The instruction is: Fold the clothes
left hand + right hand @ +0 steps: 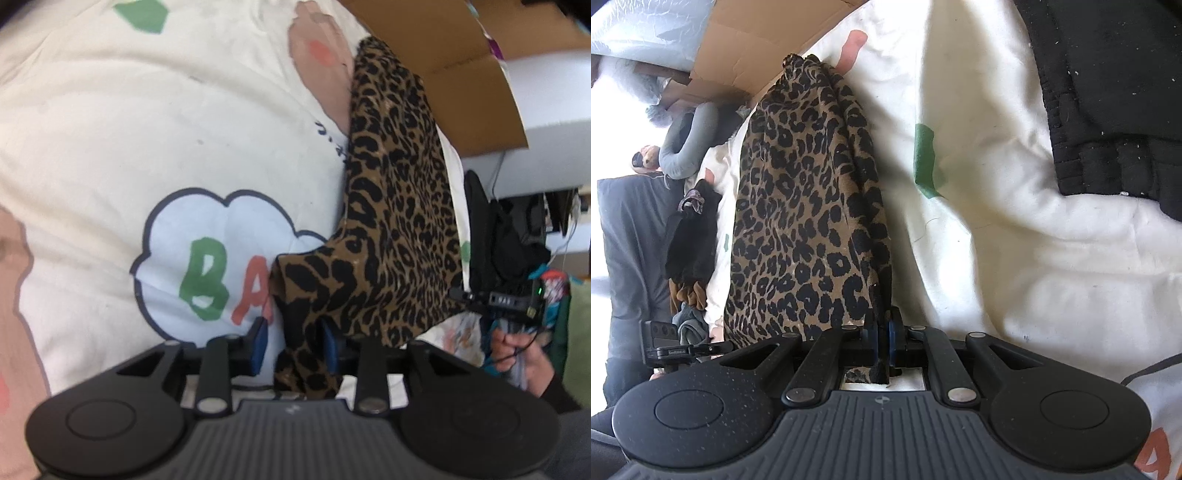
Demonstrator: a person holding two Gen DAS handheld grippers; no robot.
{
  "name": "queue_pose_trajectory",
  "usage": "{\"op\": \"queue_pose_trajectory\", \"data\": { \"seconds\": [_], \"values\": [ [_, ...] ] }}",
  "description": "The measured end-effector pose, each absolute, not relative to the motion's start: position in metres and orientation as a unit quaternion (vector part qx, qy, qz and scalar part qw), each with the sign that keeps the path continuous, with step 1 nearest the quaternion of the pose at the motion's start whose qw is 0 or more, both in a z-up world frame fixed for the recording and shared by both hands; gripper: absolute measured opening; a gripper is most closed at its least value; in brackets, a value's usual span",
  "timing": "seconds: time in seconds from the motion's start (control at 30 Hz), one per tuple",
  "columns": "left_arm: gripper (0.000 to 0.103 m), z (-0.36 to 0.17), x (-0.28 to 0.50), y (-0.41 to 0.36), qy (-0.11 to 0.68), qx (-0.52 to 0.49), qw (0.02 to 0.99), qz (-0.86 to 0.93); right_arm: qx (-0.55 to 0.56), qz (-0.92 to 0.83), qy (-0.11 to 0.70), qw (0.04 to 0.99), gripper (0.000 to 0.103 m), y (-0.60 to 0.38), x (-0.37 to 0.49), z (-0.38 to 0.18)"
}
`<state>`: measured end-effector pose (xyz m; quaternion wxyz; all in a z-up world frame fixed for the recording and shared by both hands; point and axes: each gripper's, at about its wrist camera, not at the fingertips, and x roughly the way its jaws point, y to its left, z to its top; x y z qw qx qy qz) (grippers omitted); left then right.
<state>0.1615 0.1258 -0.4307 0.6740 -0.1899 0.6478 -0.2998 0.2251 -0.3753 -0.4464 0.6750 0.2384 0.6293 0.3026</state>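
Observation:
A leopard-print garment (399, 229) hangs stretched over a cream printed bed sheet (110, 129). In the left wrist view my left gripper (295, 345) has its blue pads apart, and a corner of the garment hangs between them; the jaws stand open around it. In the right wrist view the same garment (805, 206) runs up from my right gripper (882, 338), whose blue pads are pressed together on its dark hem. The right gripper and the hand holding it (513, 299) show at the right of the left wrist view.
A cardboard box (461, 74) lies beyond the garment. A black garment (1115, 92) lies on the sheet at upper right of the right wrist view. A pile of dark clothes (690, 236) and a grey cushion (687, 144) lie at the left.

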Motion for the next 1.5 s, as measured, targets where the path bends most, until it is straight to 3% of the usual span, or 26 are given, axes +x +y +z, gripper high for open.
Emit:
{"op": "queue_pose_trajectory", "data": {
  "seconds": [0.17, 0.37, 0.63, 0.77, 0.83, 0.93, 1.0, 1.1, 1.13, 1.5],
  "values": [
    [0.037, -0.426, 0.16, 0.12, 0.639, -0.16, 0.686, -0.308, 0.239, 0.303, 0.632, 0.672, 0.003, -0.374, 0.225, -0.453],
    [0.049, -0.424, 0.152, 0.128, 0.631, -0.162, 0.689, -0.318, 0.214, 0.308, 0.634, 0.676, 0.003, -0.368, 0.227, -0.454],
    [0.05, -0.446, 0.153, 0.147, 0.627, -0.276, 0.66, -0.31, 0.216, 0.305, 0.636, 0.675, 0.004, -0.368, 0.228, -0.456],
    [0.04, -0.458, 0.156, 0.151, 0.624, -0.318, 0.643, -0.309, 0.219, 0.308, 0.631, 0.678, 0.009, -0.369, 0.226, -0.455],
    [0.031, -0.462, 0.157, 0.15, 0.626, -0.325, 0.637, -0.311, 0.225, 0.31, 0.63, 0.676, 0.02, -0.369, 0.226, -0.456],
    [0.024, -0.465, 0.158, 0.143, 0.631, -0.321, 0.631, -0.316, 0.223, 0.319, 0.628, 0.674, 0.021, -0.366, 0.226, -0.457],
    [0.012, -0.466, 0.158, 0.141, 0.635, -0.318, 0.628, -0.317, 0.222, 0.324, 0.627, 0.672, 0.02, -0.364, 0.227, -0.457],
    [0.008, -0.462, 0.158, 0.14, 0.636, -0.309, 0.629, -0.323, 0.222, 0.329, 0.627, 0.67, 0.018, -0.362, 0.227, -0.457],
    [0.007, -0.46, 0.157, 0.14, 0.636, -0.308, 0.629, -0.325, 0.219, 0.331, 0.627, 0.67, 0.006, -0.361, 0.227, -0.456],
    [0.006, -0.423, 0.156, 0.145, 0.635, -0.284, 0.633, -0.339, 0.233, 0.358, 0.616, 0.662, 0.004, -0.359, 0.217, -0.437]
  ]
}}
